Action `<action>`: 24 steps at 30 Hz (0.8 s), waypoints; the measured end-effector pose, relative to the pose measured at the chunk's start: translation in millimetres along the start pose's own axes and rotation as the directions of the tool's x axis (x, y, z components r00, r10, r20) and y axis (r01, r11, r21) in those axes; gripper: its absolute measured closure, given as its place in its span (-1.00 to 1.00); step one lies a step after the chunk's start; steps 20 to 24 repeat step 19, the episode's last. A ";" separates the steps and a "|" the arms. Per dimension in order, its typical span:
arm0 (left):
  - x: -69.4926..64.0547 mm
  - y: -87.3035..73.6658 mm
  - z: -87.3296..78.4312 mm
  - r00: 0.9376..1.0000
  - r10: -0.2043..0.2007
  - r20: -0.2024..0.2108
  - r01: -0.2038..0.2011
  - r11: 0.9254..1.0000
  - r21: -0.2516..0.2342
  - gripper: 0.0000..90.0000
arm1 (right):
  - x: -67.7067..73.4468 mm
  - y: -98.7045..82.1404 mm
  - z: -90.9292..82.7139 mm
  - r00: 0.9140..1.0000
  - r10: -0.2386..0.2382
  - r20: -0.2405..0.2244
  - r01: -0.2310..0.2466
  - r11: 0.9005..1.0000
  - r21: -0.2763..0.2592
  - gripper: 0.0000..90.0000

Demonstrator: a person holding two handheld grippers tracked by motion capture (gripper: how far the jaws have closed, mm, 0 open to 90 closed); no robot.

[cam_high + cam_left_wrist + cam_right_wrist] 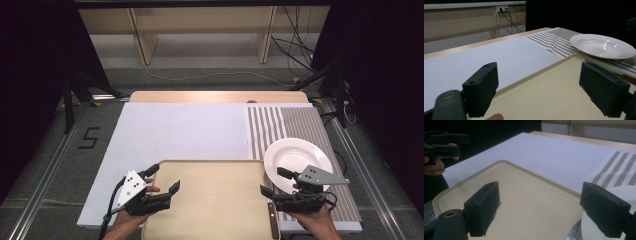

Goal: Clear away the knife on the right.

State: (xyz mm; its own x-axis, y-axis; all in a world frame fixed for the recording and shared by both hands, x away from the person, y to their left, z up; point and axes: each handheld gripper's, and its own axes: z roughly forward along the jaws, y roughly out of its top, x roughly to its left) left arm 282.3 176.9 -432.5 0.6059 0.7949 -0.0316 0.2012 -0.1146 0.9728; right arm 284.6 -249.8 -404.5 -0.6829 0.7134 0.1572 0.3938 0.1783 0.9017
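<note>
Left tongs (pixel 164 180): jaws apart, empty, over the tray's left edge.
Right tongs (pixel 273 181): jaws apart, empty, between tray and plate.
Tray (pixel 215 200): beige, on the white sheet (pixel 180 130) at the near edge of the tabletop (pixel 215 96).
Plate (pixel 295 155): white, on the striped mat (pixel 290 122), just right of the tray.
Knife (pixel 273 220): seen from above, lying along the tray's right rim.
Left gripper view: plate (pixel 602 46) and mat (pixel 554 41) beyond the tray (pixel 549 90).
Right gripper view: other hand (pixel 435 166) at far left.

One readable mark: a black numeral "5" (pixel 88 138) on the grey floor (pixel 60 165), left of the table. No other text or labels legible.
</note>
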 end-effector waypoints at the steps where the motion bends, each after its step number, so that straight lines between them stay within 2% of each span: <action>1: 0.0 0.0 0.0 1.000 0.000 0.000 0.000 1.000 0.000 -0.66 | 0.0 -0.4 -1.7 1.000 0.003 0.005 -0.003 1.000 -0.003 -0.62; 8: 0.1 -0.1 0.2 1.000 0.001 -0.001 -0.001 1.000 0.000 -0.66 | -0.3 -0.6 -6.1 1.000 -0.006 0.015 0.007 1.000 -0.029 -0.62; 24: 0.3 -0.2 0.4 1.000 0.003 -0.001 -0.003 1.000 0.002 -0.66 | -1.0 -0.3 -4.7 1.000 -0.011 0.015 0.012 0.999 -0.033 -0.62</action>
